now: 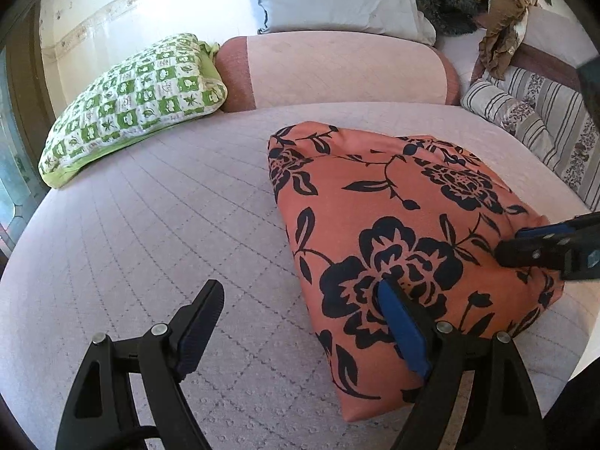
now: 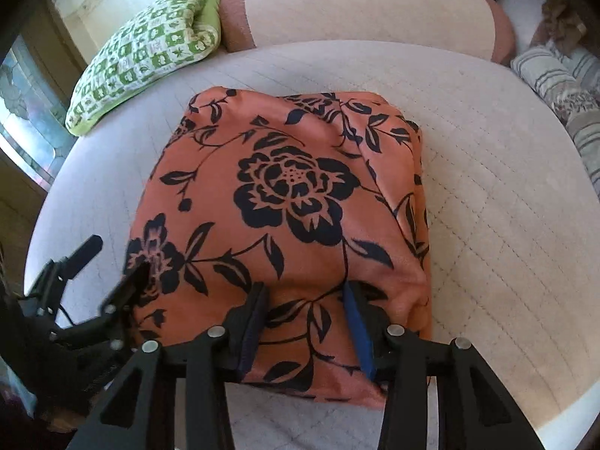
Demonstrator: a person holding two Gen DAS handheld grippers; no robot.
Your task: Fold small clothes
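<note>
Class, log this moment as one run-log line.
stage: folding | orange floral cloth: folded on bed | left gripper: open | right gripper: open over cloth

Bed (image 1: pixel 150 225) clear left of folded cloth (image 1: pixel 393 225), green pillow (image 1: pixel 138 101) far-left, striped bedding (image 1: pixel 543 120) blocks right

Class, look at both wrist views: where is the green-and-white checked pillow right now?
The green-and-white checked pillow lies at the far left of the bed in both views, beside the pink bolster and well clear of the orange floral cloth.

No readable text, label or number anywhere.
</note>
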